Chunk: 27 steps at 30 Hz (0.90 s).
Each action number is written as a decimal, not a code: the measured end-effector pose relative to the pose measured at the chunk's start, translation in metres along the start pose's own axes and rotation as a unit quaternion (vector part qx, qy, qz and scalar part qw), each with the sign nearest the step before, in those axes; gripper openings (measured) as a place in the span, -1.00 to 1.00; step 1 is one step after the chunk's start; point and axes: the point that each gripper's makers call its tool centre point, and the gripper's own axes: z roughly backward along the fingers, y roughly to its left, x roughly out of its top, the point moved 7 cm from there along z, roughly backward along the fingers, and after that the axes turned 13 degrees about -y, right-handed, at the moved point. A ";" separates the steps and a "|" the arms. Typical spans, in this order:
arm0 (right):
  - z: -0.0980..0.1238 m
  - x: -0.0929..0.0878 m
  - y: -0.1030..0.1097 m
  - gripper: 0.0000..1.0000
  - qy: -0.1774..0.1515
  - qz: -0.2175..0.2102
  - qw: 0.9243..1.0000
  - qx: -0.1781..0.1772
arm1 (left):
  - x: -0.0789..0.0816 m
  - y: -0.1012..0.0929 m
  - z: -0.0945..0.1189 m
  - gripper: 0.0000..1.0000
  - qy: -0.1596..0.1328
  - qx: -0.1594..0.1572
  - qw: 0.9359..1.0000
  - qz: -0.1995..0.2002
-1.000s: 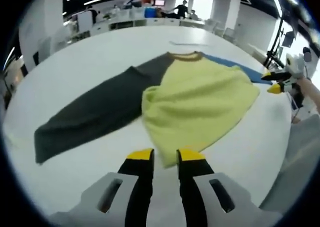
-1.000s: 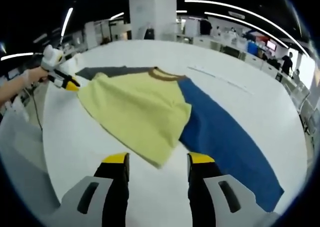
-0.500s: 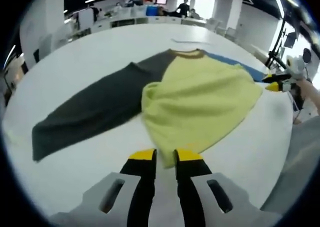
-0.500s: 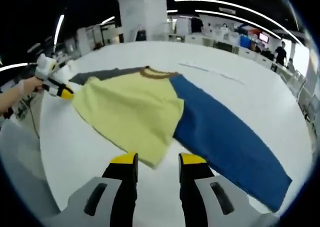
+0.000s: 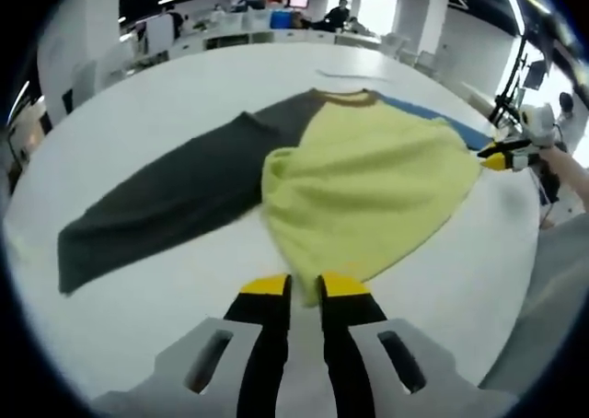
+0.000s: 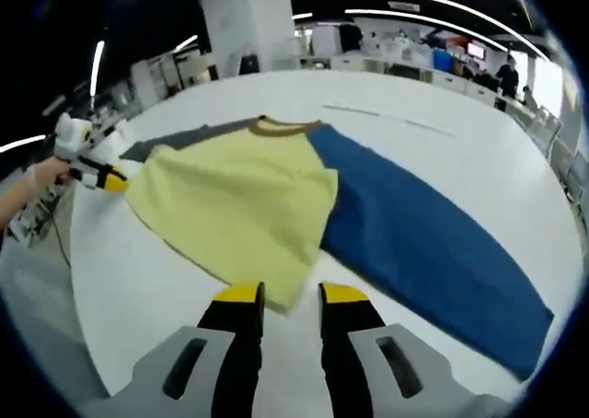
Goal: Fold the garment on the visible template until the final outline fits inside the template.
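Observation:
A long-sleeved garment lies flat on the white table (image 5: 138,96). It has a yellow-green body (image 5: 368,183), a brown collar (image 5: 345,98), a dark grey sleeve (image 5: 166,206) and a blue sleeve (image 6: 423,243). My left gripper (image 5: 305,287) sits at the near hem corner, its jaws drawn close on the cloth edge. My right gripper (image 6: 292,296) is at the other hem corner of the yellow body (image 6: 235,202), jaws narrowed but still apart around the cloth tip. Each gripper shows far off in the other's view: right gripper (image 5: 500,156), left gripper (image 6: 103,179).
A thin grey line (image 6: 396,119) is marked on the table beyond the collar. The person's hand (image 6: 37,174) and grey clothing (image 5: 552,289) are at the table's near edge. Office desks, a pillar (image 6: 248,27) and people stand far behind.
Both pairs of jaws have narrowed over the hem corners, the right pair by more. The right gripper view has moved closer and lower to the cloth. The garment has not shifted.

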 end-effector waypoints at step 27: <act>-0.004 -0.007 0.001 -0.80 0.009 0.036 0.999 0.001 | 0.000 -0.008 -0.002 -0.95 0.007 -0.005 1.000 -0.021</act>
